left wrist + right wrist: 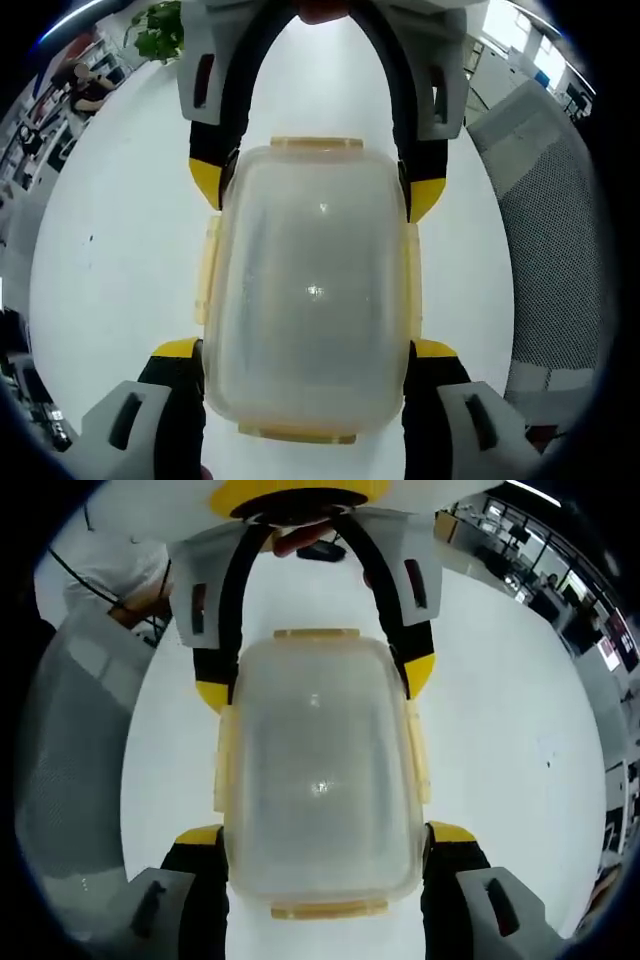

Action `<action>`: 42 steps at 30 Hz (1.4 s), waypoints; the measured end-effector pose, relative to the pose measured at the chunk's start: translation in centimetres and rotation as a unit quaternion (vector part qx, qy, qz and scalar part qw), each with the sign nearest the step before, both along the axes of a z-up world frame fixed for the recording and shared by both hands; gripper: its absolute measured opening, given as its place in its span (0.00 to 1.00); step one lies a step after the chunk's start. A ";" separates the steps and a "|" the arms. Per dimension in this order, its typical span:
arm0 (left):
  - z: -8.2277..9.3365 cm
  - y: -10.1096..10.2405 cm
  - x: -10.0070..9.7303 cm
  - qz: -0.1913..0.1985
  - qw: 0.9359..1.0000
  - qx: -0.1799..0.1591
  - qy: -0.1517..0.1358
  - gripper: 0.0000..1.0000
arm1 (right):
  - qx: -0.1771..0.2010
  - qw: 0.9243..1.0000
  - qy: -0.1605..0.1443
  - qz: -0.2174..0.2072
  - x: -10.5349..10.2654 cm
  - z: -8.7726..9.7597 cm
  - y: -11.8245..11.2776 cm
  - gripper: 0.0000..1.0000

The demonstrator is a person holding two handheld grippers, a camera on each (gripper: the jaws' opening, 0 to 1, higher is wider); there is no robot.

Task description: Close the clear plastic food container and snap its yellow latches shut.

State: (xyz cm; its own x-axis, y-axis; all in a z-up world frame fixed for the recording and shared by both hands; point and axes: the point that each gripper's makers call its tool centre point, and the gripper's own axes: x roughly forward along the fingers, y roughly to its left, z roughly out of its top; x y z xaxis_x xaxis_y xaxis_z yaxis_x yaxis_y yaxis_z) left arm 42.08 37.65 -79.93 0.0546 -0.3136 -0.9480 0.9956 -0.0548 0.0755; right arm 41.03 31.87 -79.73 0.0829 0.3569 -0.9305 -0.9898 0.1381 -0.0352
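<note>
On a broad white table (120, 300), well in from its edges, a clear plastic food container (312, 290) sits lid-down-and-seated between two facing tools, the left hand-held gripper (310, 352) and the right hand-held gripper (325, 835), each spread wide with its jaws flanking the box's long sides; whether they press the walls cannot be told. Empty and thin-walled, the box looks light, slick and a little flexible, so it is best steadied at its stiff rim while the small yellow latches (208, 270) along the edges are pushed down.
</note>
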 end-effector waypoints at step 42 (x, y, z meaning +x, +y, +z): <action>-0.2 -0.3 4.1 -0.003 1.000 0.001 -0.004 0.83 | -0.015 1.000 0.005 -0.010 4.0 -0.2 -0.2 0.81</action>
State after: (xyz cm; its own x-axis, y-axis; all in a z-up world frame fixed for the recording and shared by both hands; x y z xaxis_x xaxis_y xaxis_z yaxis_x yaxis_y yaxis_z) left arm 46.17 37.39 -80.10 0.0613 -0.3115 -0.9483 0.9947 -0.0599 0.0840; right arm 45.00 31.67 -79.89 0.0806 0.3270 -0.9416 -0.9873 0.1559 -0.0304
